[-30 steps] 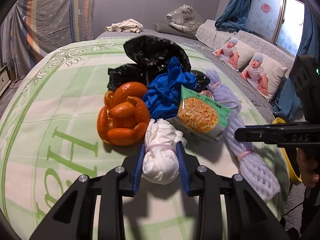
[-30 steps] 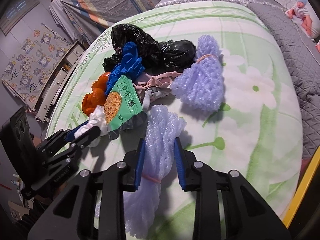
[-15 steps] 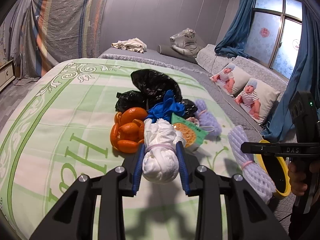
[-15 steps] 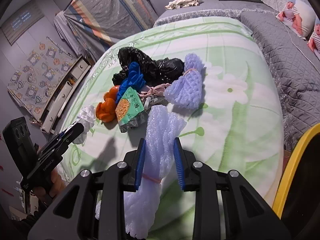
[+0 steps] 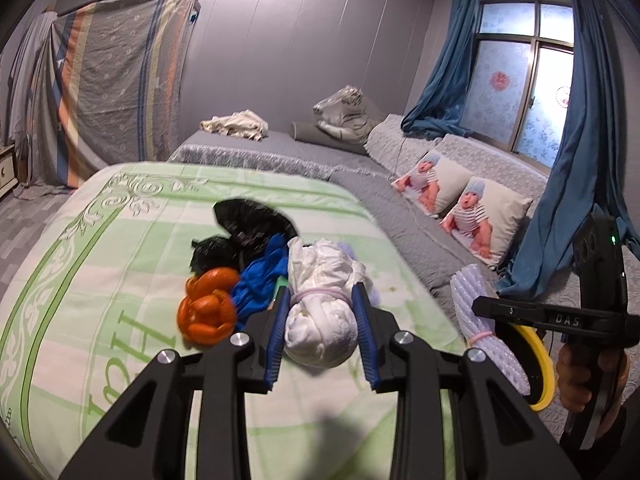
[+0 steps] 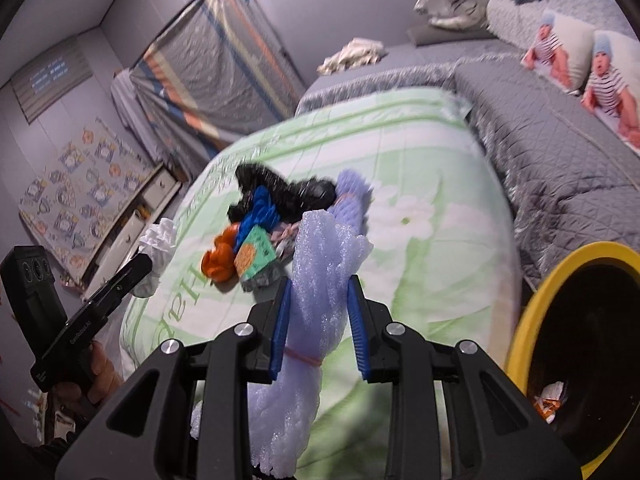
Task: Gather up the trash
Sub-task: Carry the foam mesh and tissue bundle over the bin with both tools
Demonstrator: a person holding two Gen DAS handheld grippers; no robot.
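Note:
My left gripper (image 5: 321,334) is shut on a white tied bundle (image 5: 320,312) and holds it above the bed. My right gripper (image 6: 319,330) is shut on a pale foam-net roll (image 6: 320,280) bound with a rubber band, lifted off the bed; it also shows in the left wrist view (image 5: 478,320). On the green bedspread (image 5: 100,280) lies a trash pile: orange peels (image 5: 208,308), a blue glove (image 5: 260,280), black bags (image 5: 248,228), a green snack packet (image 6: 256,254) and a purple foam net (image 6: 352,196). A yellow-rimmed bin (image 6: 568,344) stands at the right.
A grey quilted bed (image 5: 408,216) with baby-print pillows (image 5: 476,216) lies to the right. Blue curtains (image 5: 576,184) hang by the window. A drawer unit (image 6: 140,216) stands left of the bed. The bin holds some trash (image 6: 552,396).
Both grippers have lifted their loads off the bed and pulled back from the pile. The right gripper has swung toward the yellow bin, which now fills more of its view.

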